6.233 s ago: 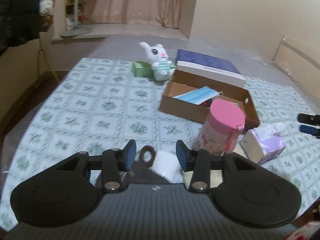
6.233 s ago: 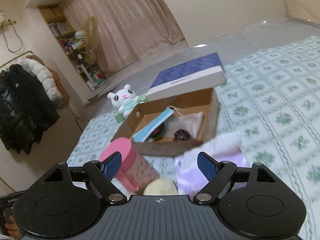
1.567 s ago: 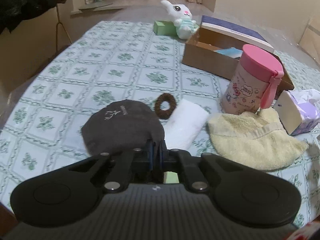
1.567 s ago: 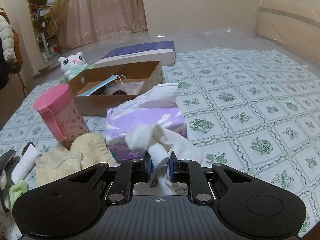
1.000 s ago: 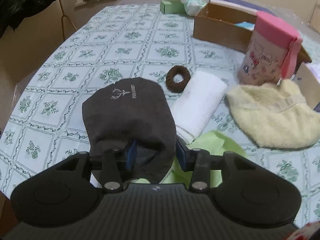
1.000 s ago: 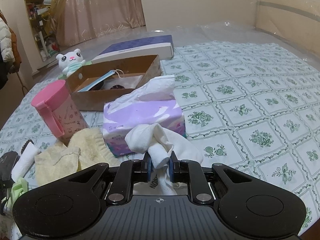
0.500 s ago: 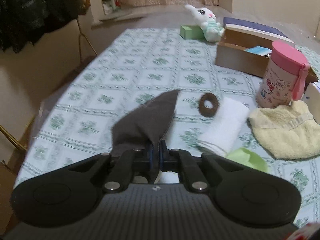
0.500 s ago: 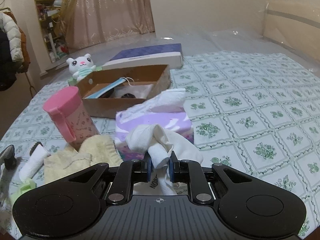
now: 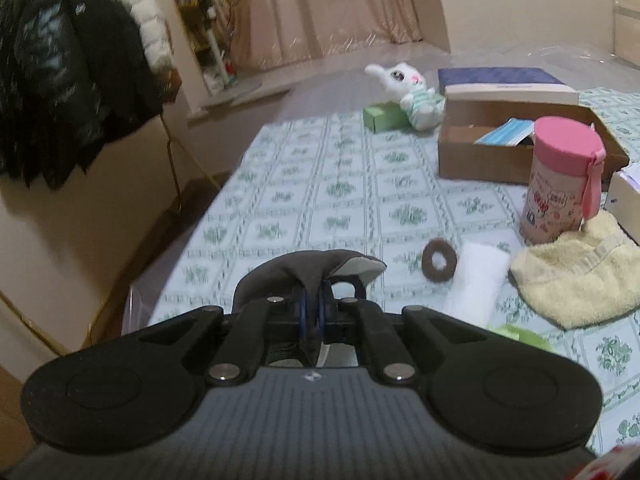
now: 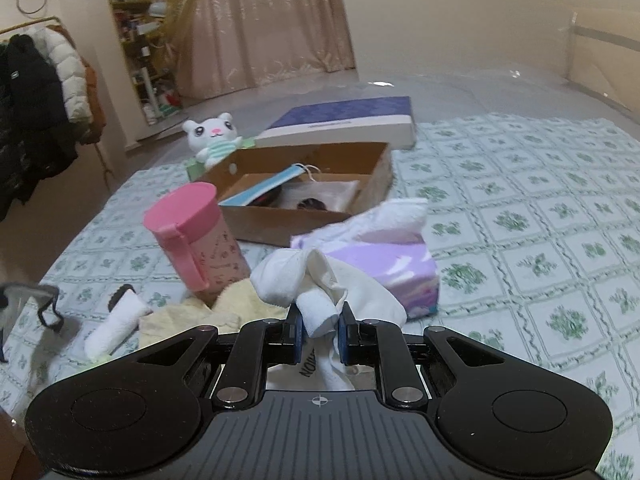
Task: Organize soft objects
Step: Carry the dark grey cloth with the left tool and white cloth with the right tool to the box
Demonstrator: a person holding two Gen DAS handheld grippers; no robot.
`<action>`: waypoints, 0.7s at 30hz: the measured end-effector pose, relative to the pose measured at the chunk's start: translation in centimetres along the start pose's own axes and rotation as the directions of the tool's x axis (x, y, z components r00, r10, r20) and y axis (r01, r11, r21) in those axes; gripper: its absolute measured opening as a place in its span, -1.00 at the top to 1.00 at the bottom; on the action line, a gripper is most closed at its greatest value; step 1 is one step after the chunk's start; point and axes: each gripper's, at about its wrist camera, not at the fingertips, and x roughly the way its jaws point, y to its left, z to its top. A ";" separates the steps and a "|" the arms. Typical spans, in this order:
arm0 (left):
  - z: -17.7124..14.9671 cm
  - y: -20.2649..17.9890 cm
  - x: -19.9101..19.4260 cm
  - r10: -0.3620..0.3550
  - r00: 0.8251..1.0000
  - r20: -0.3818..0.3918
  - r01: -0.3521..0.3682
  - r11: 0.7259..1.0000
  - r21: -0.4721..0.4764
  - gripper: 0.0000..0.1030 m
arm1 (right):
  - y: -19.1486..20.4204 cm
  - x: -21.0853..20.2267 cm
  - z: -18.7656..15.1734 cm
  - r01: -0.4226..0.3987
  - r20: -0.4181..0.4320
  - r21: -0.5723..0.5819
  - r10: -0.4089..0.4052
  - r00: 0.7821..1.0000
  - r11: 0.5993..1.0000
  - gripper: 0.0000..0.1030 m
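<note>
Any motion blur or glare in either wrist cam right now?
Left wrist view: smeared, worst on the hanging coats; dark cloth in the left tool stays fairly crisp. Right wrist view: sharper, blur only at its left edge; small glare on the plastic sheet.

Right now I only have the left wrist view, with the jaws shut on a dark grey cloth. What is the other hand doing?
Observer: The right gripper is shut on a bunched white cloth, held in front of the purple tissue box.
Operator: I see a blue mask in the cardboard box. Anything else in there?
Observer: Yes, a dark scrunchie lies on something white beside the mask.
Operator: Is my grey cloth visible from that side?
Observer: Yes, blurred at the far left edge, left of the rolled white towel.
</note>
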 end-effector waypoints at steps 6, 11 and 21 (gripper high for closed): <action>3.4 -1.3 0.5 -0.041 0.996 0.079 0.037 0.998 0.054 0.88 | 0.3 1.2 2.6 -0.052 0.020 -0.026 0.052 0.998 0.998 0.68; 7.1 -3.3 1.9 -0.100 0.982 0.159 0.085 0.991 0.100 0.88 | 0.5 3.1 6.0 -0.082 0.055 -0.064 0.085 0.995 0.995 0.68; 15.9 -8.7 6.7 -0.261 0.924 0.279 0.218 0.960 0.175 0.88 | 1.0 10.0 12.7 -0.107 0.098 -0.138 0.121 0.988 0.985 0.68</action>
